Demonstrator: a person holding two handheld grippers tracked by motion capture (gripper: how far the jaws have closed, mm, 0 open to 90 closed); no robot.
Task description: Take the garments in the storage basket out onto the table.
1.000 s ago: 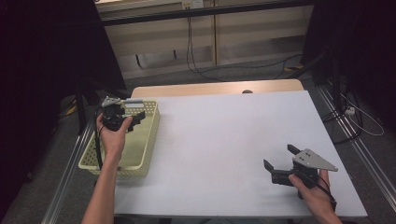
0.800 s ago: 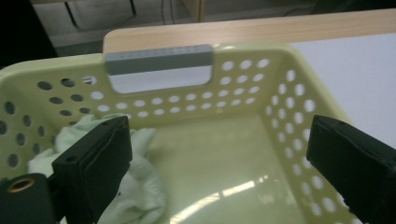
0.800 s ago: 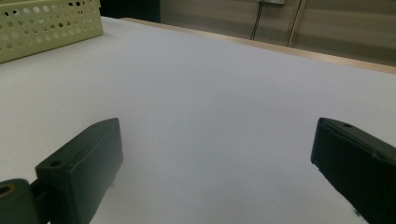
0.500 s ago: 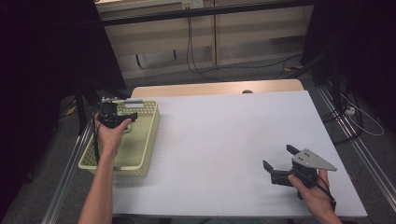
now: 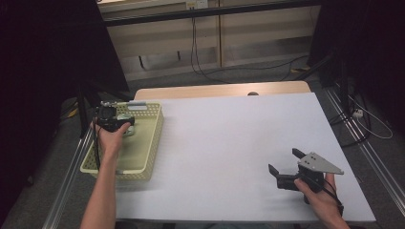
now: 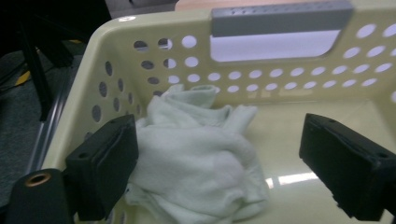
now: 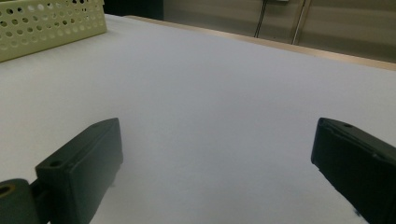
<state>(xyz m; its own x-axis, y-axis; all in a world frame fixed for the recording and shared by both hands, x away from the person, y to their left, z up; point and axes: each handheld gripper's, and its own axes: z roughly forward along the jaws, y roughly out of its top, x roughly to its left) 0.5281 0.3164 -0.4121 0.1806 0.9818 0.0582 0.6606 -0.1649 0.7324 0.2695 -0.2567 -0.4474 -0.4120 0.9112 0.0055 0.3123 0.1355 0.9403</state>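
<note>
Where one basket sits, one cloth lies.

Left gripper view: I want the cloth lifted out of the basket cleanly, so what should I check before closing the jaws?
1. Jaws of the left gripper open, though they have just been closing a little: ok.
2. Cloth between the jaws: not ok, it sits beside the left jaw, off centre.
3. Pads pressing on the cloth: not ok, no grip yet.
4. Basket wall away from the jaws: ok.
5. Right gripper open and apart on the table: ok.
</note>
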